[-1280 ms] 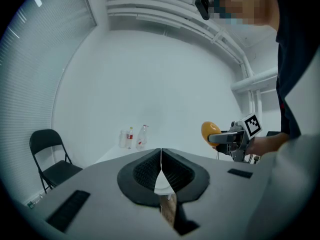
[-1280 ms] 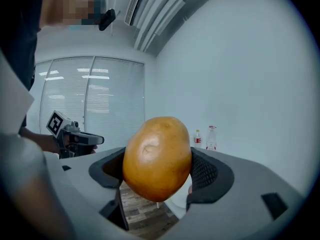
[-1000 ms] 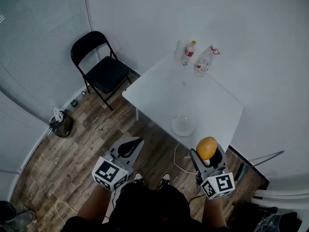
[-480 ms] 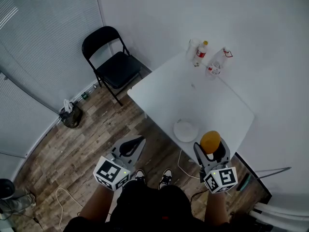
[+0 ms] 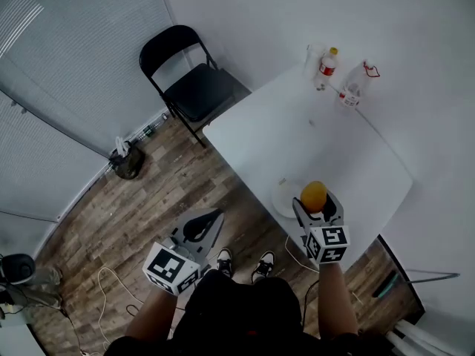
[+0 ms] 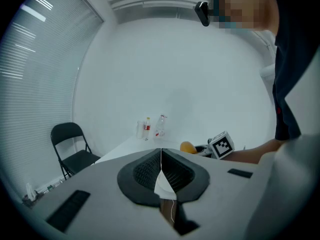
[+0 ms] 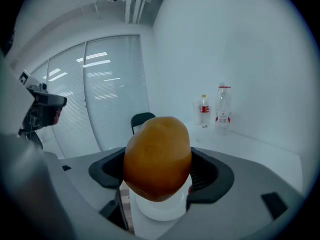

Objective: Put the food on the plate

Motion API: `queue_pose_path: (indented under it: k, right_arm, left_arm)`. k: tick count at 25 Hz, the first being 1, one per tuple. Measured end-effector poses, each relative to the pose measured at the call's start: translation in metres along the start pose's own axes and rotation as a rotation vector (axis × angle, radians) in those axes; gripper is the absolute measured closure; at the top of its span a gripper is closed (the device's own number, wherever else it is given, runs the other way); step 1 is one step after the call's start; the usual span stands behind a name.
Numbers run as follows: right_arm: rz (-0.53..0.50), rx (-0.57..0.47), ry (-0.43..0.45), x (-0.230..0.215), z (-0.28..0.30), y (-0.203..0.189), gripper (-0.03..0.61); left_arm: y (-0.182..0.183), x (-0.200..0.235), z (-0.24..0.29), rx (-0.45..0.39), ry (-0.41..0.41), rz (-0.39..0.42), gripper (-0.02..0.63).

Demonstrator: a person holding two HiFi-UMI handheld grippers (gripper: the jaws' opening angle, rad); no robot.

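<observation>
**Wood-plank floor** (image 5: 111, 221): fills the lower left of the head view.

**White tabletop** (image 5: 326, 143): runs slantwise across the right half of the head view. Its near edge lies just above the person's shoes.

**Black folding chair** (image 5: 191, 87): upper centre of the head view, standing apart from the tabletop's far-left corner.

**Left tongs** (image 5: 208, 221): lower centre-left of the head view, held over the floor and well away from the tabletop. The left gripper view shows the jaws pressed together with nothing between them.

**Right tongs** (image 5: 317, 211): lower centre-right of the head view, over the tabletop's near edge. The jaws are closed partway, clamped on the food.

**White plate** (image 5: 279, 196): sits on the tabletop close to the near edge, partly covered by the right tongs.

**Two bottles** (image 5: 324, 67): upper right of the head view, at the tabletop's far corner. They have red labels and play no part in the task.

**Food** (image 5: 314, 193): orange-brown and egg-shaped; I cannot tell what kind it is. It is held above the plate's right side, with the plate showing white beneath it in the right gripper view.

**Hazard, as judged:** the food is rounded and the plate is shallow and close to the edge. If dropped from a height or off-centre, it could roll off the plate and then off the tabletop. A low, centred release would be safer.
</observation>
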State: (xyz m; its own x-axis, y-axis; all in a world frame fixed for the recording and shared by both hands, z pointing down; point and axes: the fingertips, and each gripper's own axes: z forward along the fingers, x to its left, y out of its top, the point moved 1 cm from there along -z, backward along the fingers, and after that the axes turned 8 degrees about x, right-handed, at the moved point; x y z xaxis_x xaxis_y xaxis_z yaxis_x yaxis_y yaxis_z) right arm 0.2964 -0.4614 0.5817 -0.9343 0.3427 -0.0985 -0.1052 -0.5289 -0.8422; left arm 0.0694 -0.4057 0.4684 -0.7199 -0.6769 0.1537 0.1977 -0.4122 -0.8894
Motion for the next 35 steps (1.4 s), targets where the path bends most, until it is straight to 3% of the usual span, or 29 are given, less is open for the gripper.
queue_pose_path:
  k: [8, 15, 28, 35]
  right_arm:
    - [-0.061, 0.218, 0.081, 0.003, 0.083, -0.069, 0.201]
    - [-0.122, 0.354, 0.044, -0.005, 0.115, -0.106, 0.201]
    - [-0.166, 0.439, -0.001, 0.001, 0.126, -0.12, 0.199]
    - [-0.131, 0.384, 0.006, 0.0, 0.114, -0.099, 0.199]
  left_arm:
    - [-0.017, 0.009, -0.008, 0.05, 0.083, -0.053, 0.591]
    - [-0.029, 0.021, -0.012, 0.064, 0.134, -0.093, 0.591]
    - [-0.032, 0.034, -0.021, 0.063, 0.145, -0.108, 0.591]
    - [-0.028, 0.034, -0.02, 0.041, 0.118, -0.085, 0.591]
